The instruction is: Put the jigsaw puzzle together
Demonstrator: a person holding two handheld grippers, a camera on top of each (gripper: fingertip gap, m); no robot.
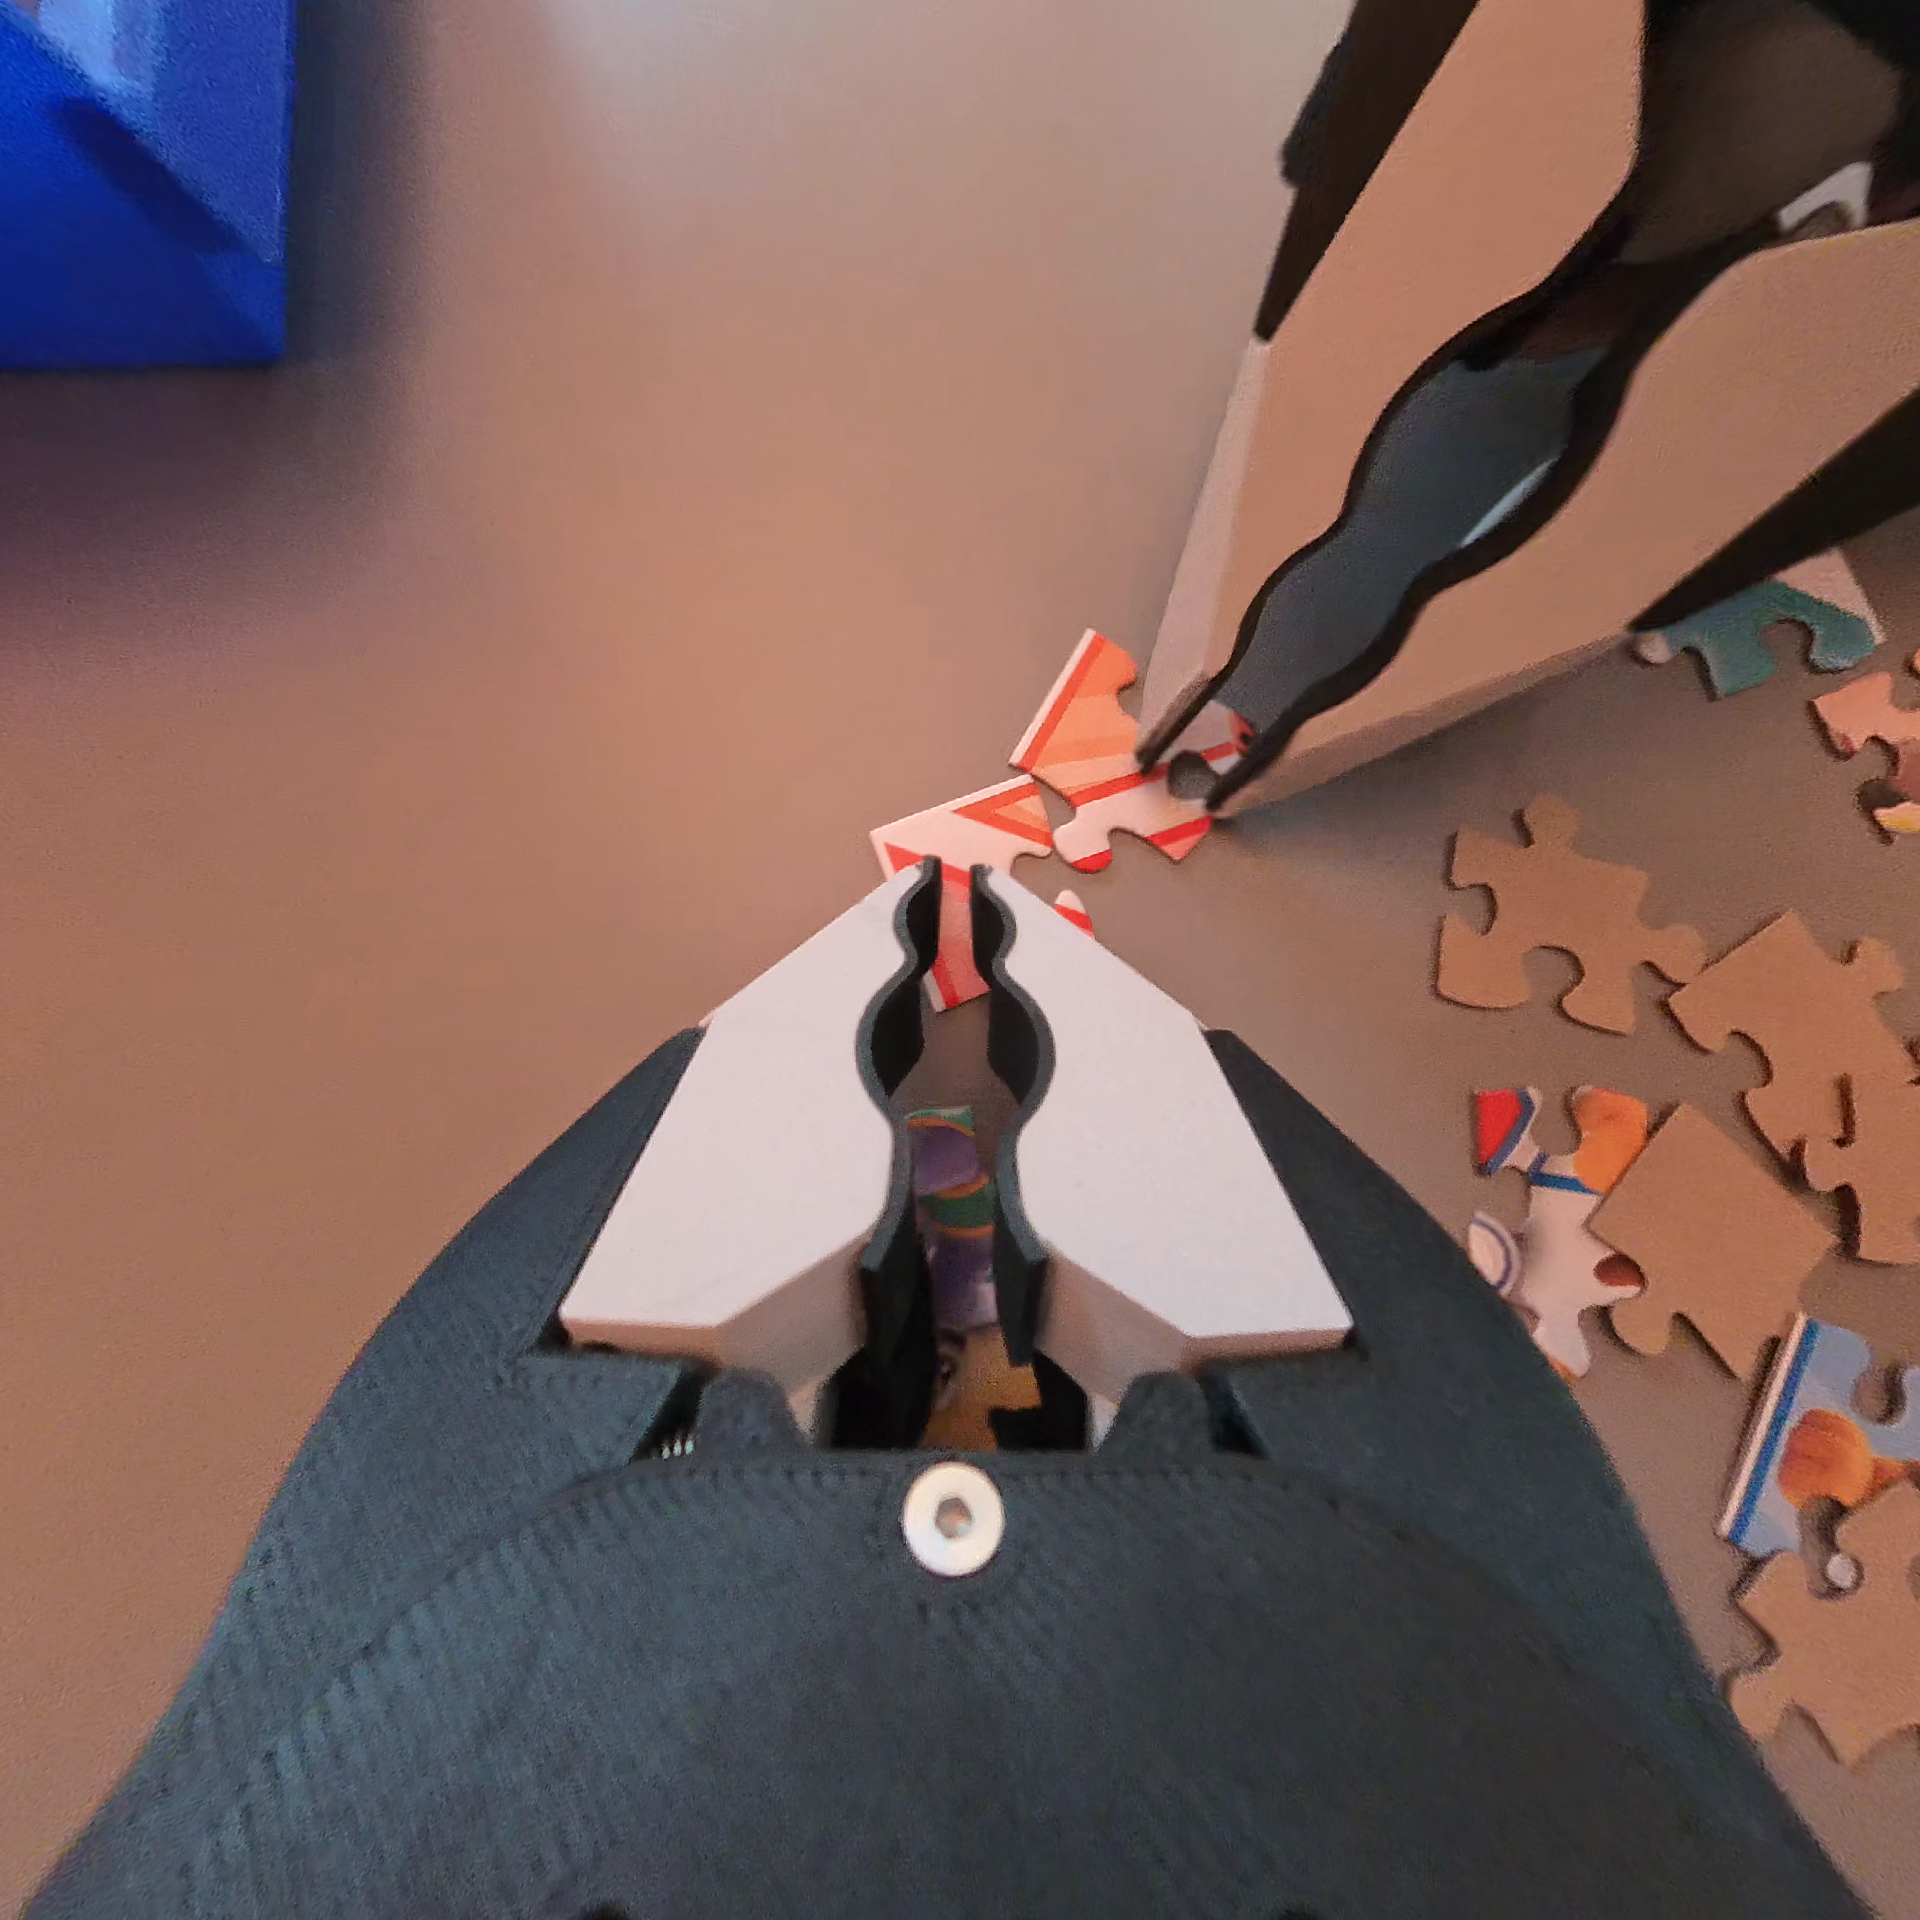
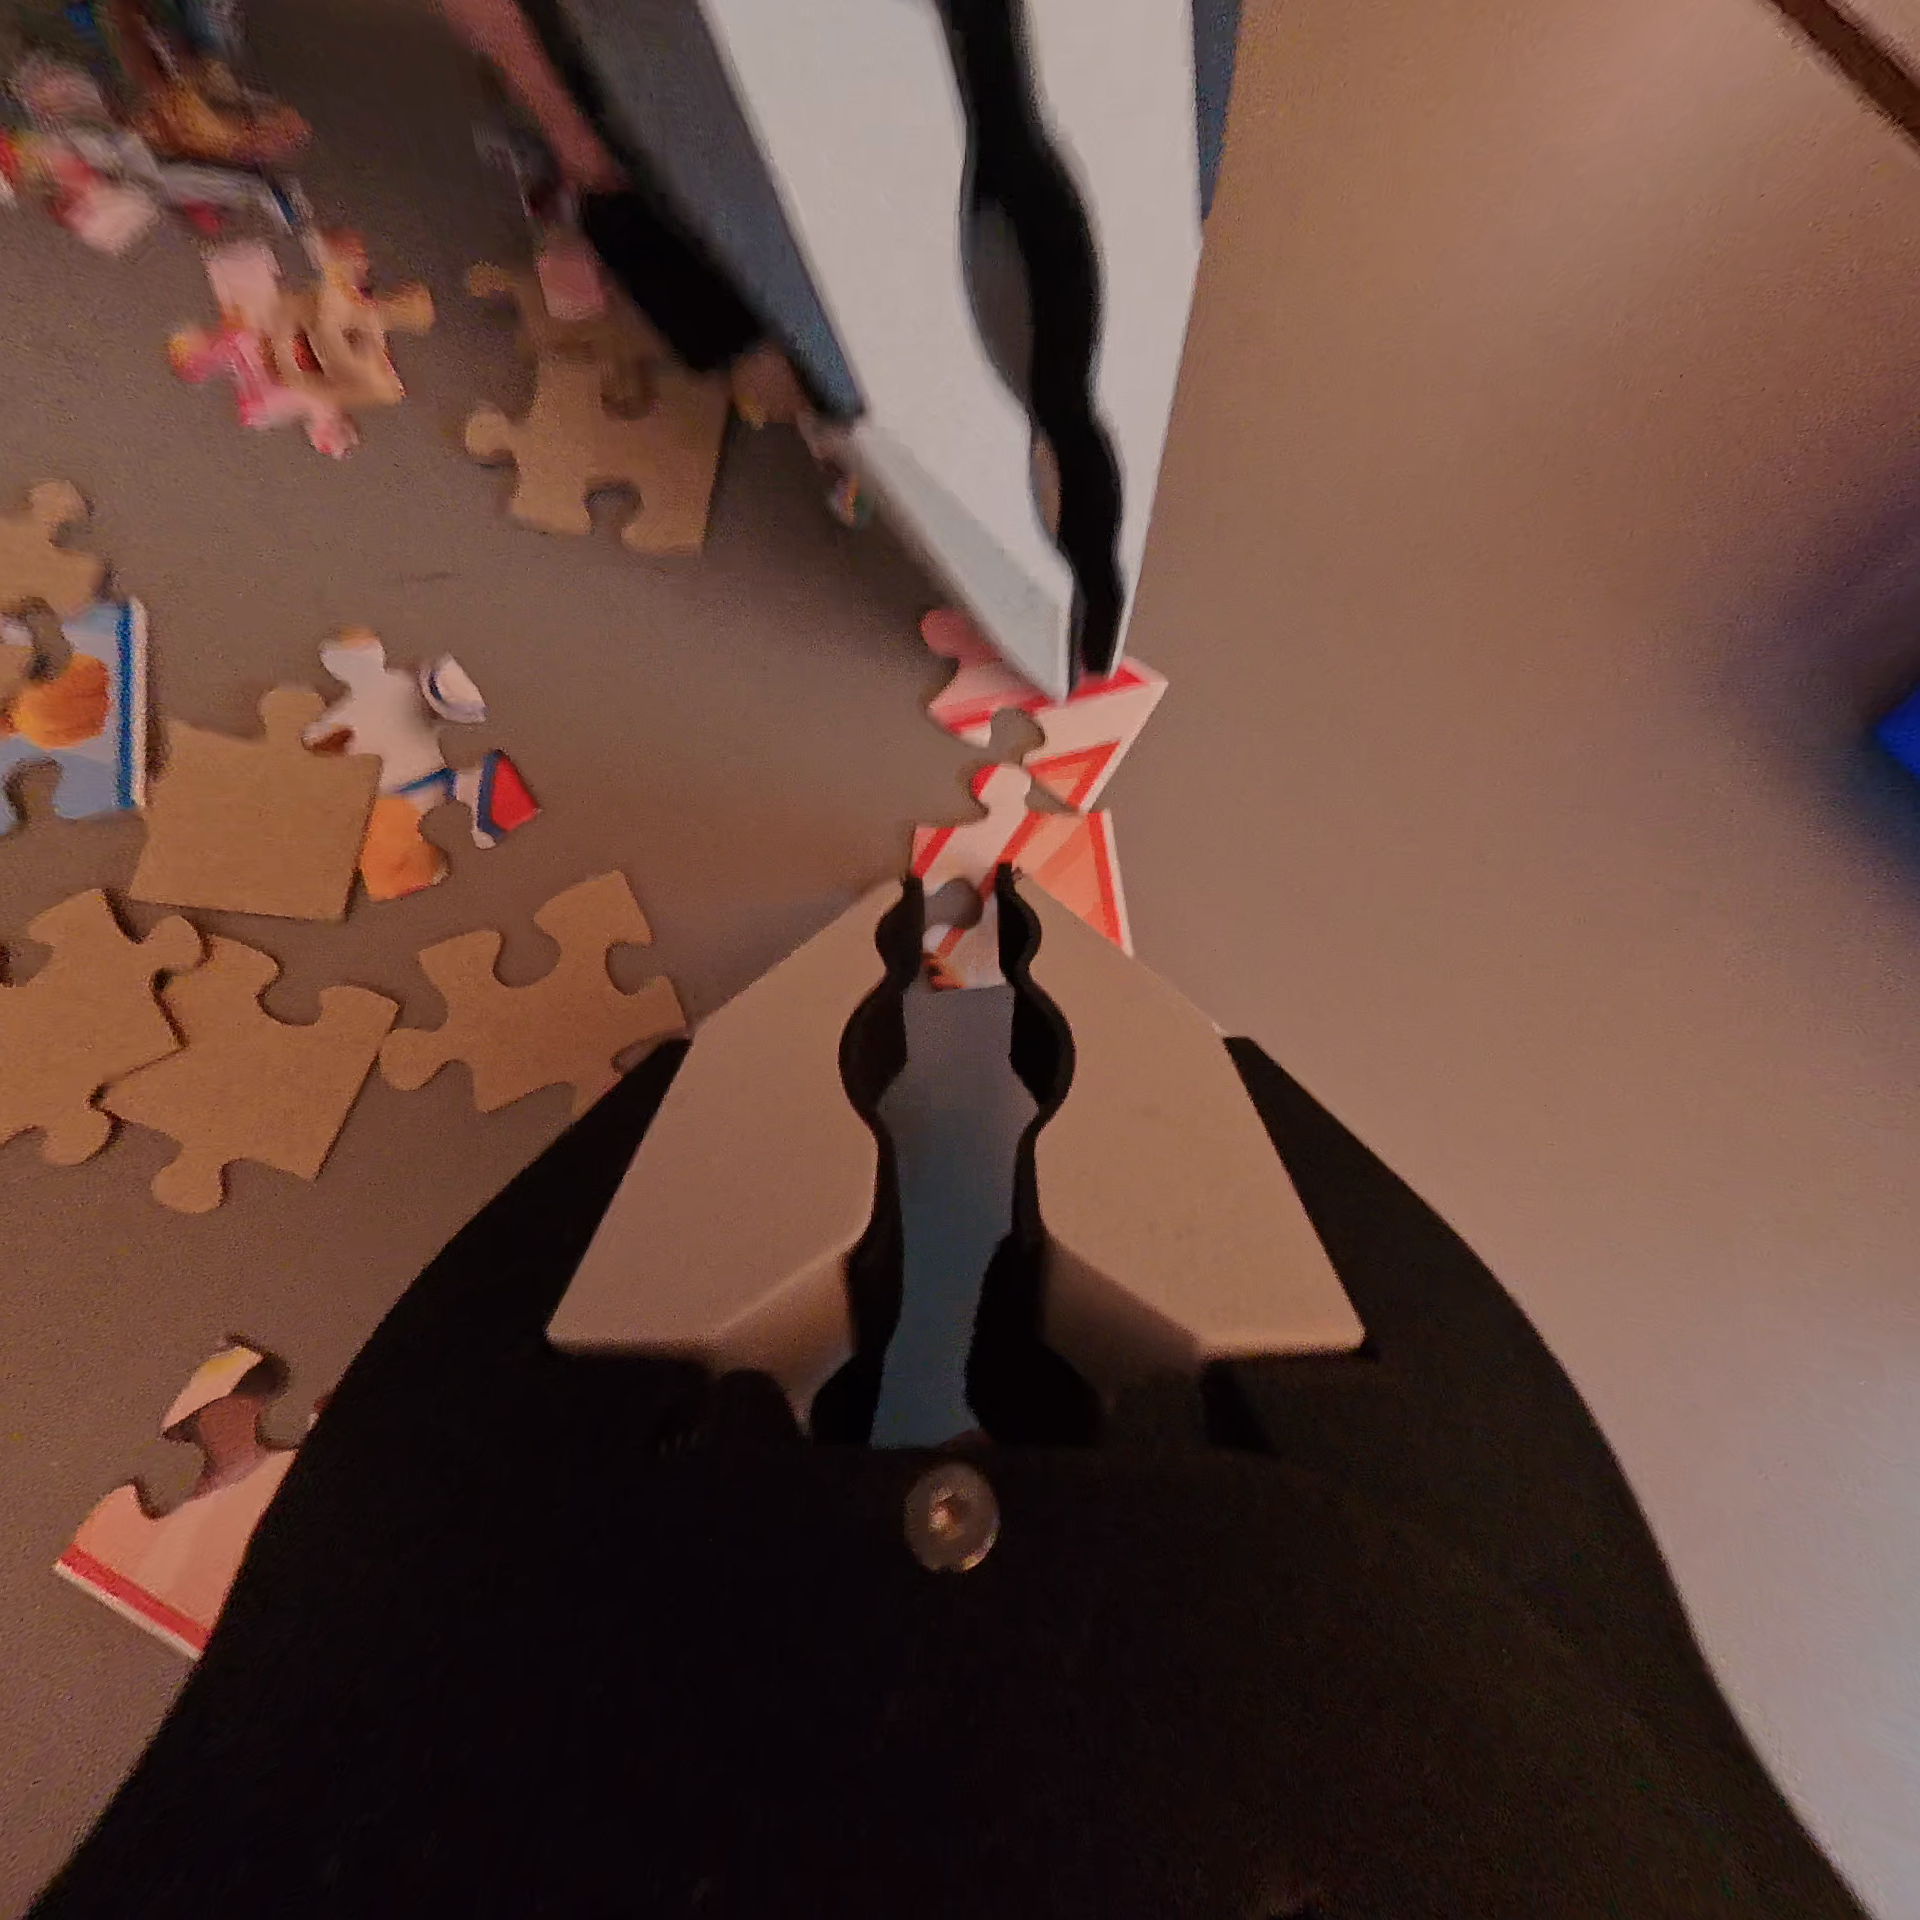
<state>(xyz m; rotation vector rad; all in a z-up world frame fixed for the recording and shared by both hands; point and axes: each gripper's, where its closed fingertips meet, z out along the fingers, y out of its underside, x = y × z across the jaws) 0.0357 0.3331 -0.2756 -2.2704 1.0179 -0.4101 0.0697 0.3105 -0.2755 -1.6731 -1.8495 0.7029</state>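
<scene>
The right gripper (image 2: 956,883) sits low over the grey surface (image 2: 727,727), jaws just a narrow gap apart, tips on a red-and-white striped puzzle piece (image 2: 1049,873). Right past it another striped piece (image 2: 1060,727) nearly meets it, with the left gripper (image 2: 1091,655) coming down onto its far end. Off to the left there's a scatter of loose pieces, lots flipped to the brown cardboard back (image 2: 540,1013), a few picture-side up like the blue-edged one (image 2: 78,707). Far pieces are blurry.

Two puzzle pieces (image 1: 1091,790) between the grippers, loose pieces (image 1: 1662,1018) right.
</scene>
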